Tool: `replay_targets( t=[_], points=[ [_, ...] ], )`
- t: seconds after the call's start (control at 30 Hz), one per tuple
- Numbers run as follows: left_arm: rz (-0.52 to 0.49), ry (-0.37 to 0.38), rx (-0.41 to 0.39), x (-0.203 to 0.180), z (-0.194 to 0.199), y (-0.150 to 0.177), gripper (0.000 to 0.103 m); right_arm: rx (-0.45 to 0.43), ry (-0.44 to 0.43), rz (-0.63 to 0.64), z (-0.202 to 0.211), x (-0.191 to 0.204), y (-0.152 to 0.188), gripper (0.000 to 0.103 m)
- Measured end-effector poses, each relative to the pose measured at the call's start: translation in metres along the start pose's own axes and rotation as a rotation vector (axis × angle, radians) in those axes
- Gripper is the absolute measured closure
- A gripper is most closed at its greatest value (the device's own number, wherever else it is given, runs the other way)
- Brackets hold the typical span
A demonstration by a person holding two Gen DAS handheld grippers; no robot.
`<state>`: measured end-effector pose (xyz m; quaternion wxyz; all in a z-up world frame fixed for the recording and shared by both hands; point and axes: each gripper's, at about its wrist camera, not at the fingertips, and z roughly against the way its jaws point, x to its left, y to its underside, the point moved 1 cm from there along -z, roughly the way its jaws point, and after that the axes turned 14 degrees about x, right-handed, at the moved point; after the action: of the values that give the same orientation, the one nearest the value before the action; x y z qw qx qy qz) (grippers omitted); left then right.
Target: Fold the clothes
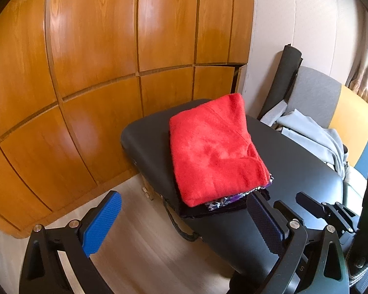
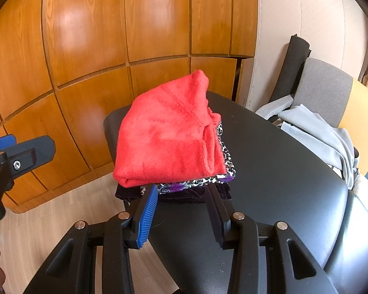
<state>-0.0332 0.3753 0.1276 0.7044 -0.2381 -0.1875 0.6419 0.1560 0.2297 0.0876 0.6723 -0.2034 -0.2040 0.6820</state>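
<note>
The folded red fleece garment [image 2: 169, 132] is sitting atop a patterned purple piece [image 2: 196, 183] at frame centre on the black padded table [image 2: 282, 171]; both the left gripper [image 1: 184, 220] and right gripper [image 2: 181, 210] are hanging released, empty; likely next, fetching the grey garment [image 2: 319, 132] at right

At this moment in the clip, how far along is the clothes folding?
Done: a folded red garment tops a stack over a patterned piece and a dark one on the black table. In hand: nothing; the left gripper and right gripper are open and empty. Left: grey clothing lies unfolded on the chair.
</note>
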Motion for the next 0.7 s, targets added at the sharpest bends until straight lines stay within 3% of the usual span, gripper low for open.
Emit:
replay_targets(
  t=[0.23,0.7],
  points=[
    [0.014,-0.038,-0.014,0.0026,0.0017,0.0025,0.0,-0.006,0.01,0.006,0.002,0.0012,-0.0008,0.062],
    [0.005,-0.011,0.009,0.0022,-0.0023,0.0009,0.0,-0.009,0.009,0.017,0.0015,0.0035,-0.0009,0.062]
  ],
)
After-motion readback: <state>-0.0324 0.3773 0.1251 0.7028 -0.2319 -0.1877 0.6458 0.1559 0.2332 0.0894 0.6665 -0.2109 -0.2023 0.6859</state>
